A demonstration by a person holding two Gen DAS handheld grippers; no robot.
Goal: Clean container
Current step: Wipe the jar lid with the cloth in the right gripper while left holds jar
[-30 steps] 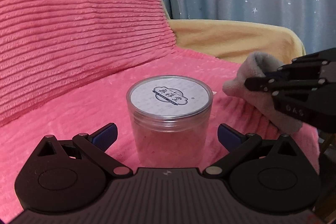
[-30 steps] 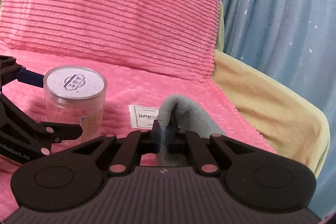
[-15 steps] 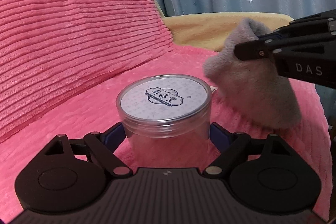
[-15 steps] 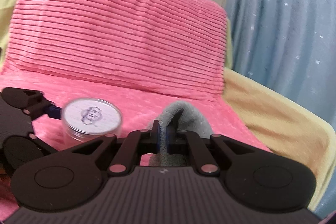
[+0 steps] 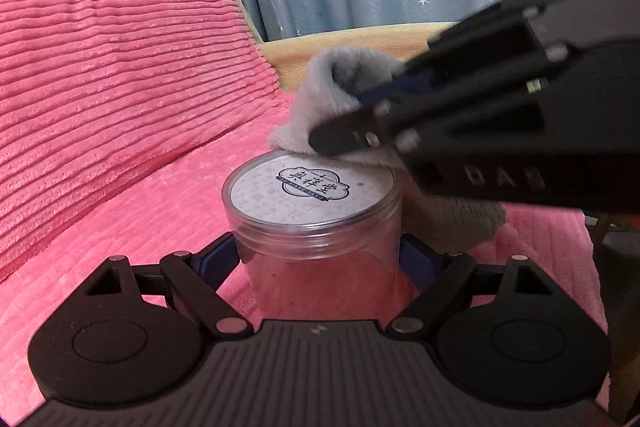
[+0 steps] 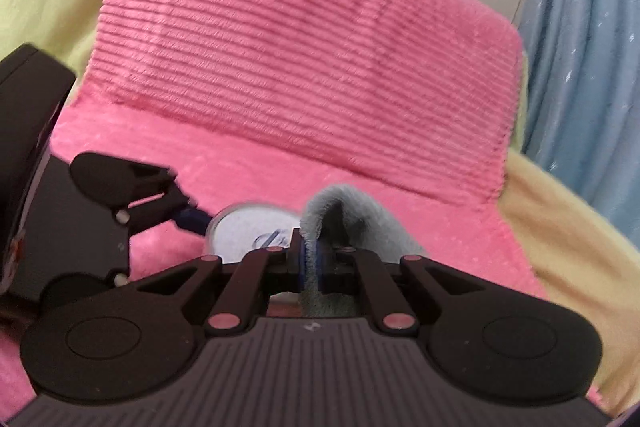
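Container of clear round plastic (image 5: 316, 227), capped by a white printed lid (image 5: 310, 189), is standing upright on the pink plush blanket (image 5: 132, 223), and my left gripper (image 5: 318, 253) is clasping its wall, blue pads pressing on both sides. My right gripper (image 6: 309, 259) is pinching a fluffy grey cloth (image 6: 352, 223), jaws nearly together with only the fabric between them. I am holding that cloth over the lid's far edge, where it is touching the rim. A ribbed pink cushion (image 6: 304, 75) is leaning behind.
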